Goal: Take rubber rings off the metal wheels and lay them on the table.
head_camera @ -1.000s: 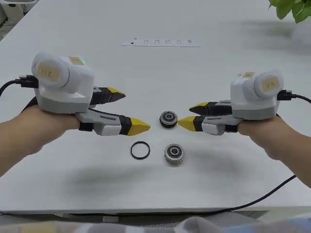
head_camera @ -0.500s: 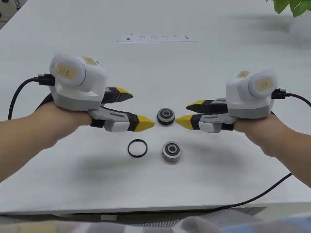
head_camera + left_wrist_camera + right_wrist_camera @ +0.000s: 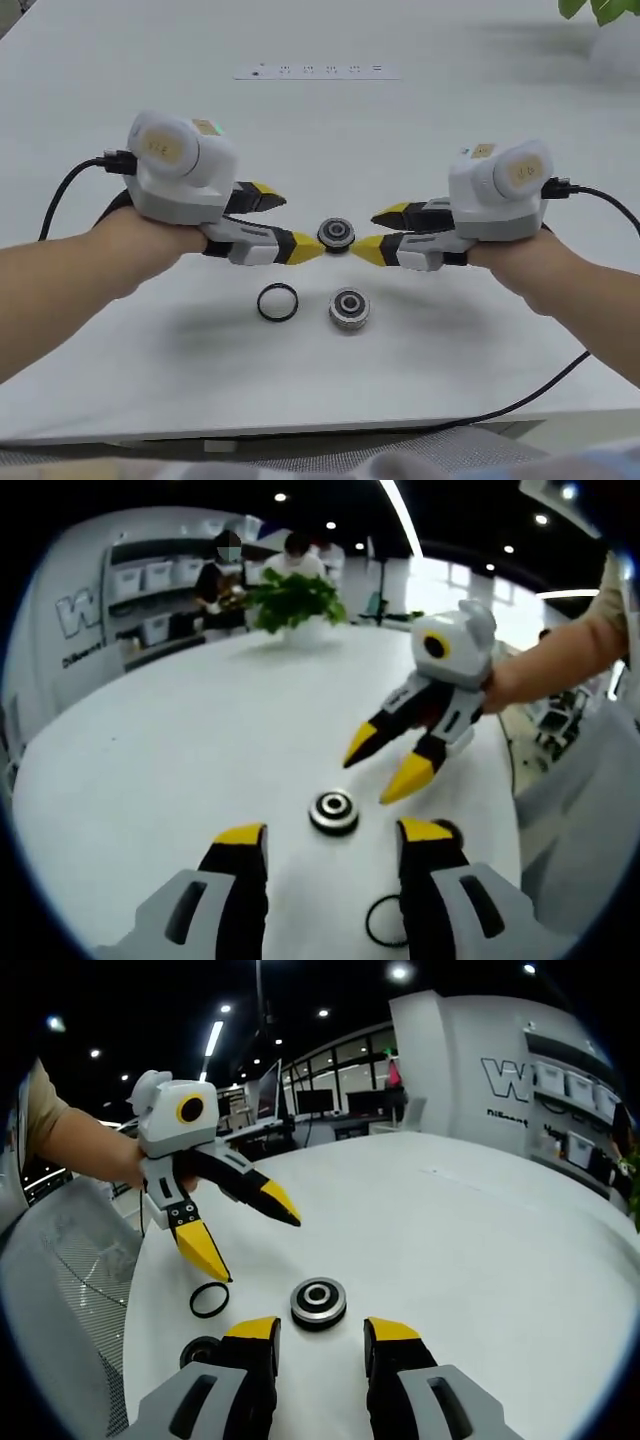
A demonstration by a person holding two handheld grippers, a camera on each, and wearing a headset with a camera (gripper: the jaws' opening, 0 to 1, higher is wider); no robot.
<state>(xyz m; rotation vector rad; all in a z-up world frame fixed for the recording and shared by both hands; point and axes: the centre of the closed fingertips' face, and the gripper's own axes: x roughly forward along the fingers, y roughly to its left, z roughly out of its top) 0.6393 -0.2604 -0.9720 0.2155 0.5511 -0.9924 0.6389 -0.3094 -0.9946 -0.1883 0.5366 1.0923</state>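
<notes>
Black rubber: one loose ring (image 3: 278, 302) lies flat at lower centre of the head view, just beside the near wheel (image 3: 349, 309), silvery-rimmed. Then the far wheel (image 3: 335, 233), darker rim, sits mid-frame on the table (image 3: 150, 380) between left gripper (image 3: 290, 222) and right gripper (image 3: 375, 232), both spread, holding nothing. Two wheels, one ring. Upper frame has a power strip (image 3: 315, 71); left gripper view adds a potted plant (image 3: 295, 595) and people (image 3: 213, 590) by shelves (image 3: 140, 580).
</notes>
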